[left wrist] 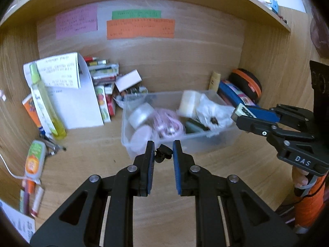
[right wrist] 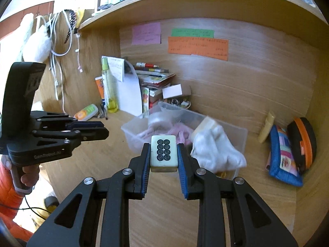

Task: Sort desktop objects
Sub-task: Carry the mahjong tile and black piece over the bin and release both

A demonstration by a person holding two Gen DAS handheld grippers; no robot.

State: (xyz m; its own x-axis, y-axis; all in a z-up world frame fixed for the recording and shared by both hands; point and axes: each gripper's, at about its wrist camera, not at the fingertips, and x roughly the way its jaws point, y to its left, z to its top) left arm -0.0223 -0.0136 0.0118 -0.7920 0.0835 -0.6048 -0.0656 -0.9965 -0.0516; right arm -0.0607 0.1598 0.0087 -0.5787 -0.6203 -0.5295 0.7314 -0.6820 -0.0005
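Carrying a mahjong tile (right wrist: 163, 153) toward the clear plastic bin (right wrist: 131, 132), the right hand-held gripper (right wrist: 163, 154) is clamping the tile by its two long sides, face up, just short of the bin's near wall. The step in hand looks like a drop-off: the next move is calling for a short advance over the rim, then a release above the white cloth (right wrist: 216, 152) and pink cord already lying inside. The left hand-held gripper (left wrist: 163, 154) is hovering in front of the bin too, its pads parted around a small black object (left wrist: 163, 154); whether they are actually pinching it is not clear. Bare surface (right wrist: 257, 185) is lying open to the right of the bin; boxes and papers are crowding its far left.
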